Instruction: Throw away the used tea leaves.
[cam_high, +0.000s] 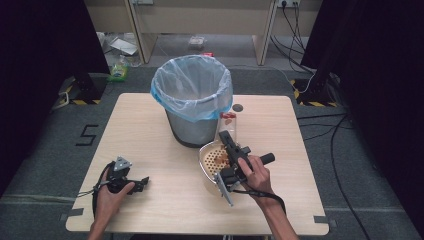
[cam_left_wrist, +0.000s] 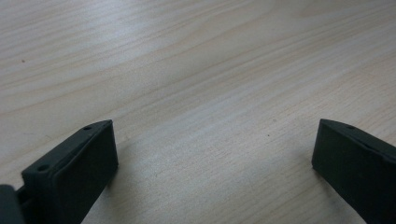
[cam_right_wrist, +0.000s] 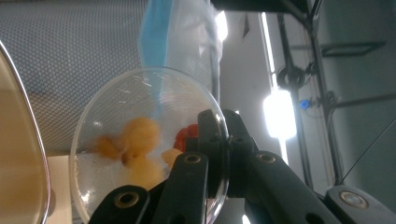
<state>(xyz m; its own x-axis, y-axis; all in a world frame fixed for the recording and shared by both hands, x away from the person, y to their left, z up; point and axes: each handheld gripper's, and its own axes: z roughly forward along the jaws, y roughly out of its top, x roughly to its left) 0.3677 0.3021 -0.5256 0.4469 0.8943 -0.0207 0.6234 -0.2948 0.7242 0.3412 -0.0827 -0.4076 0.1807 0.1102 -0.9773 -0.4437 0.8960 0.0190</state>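
- Right gripper (cam_high: 227, 137): jaws clamped on the rim of a clear glass bowl (cam_right_wrist: 140, 140), one jaw inside, one outside.
- The bowl is tipped on edge above a perforated strainer basket (cam_high: 212, 159), just beside the mesh waste bin (cam_high: 192, 100) with its blue liner.
- Bowl contents: yellowish pieces and a red piece, blurred.
- Left gripper (cam_high: 140, 184): resting low on the wooden table (cam_high: 150, 125), jaws wide apart, nothing between them, well apart from the bowl.
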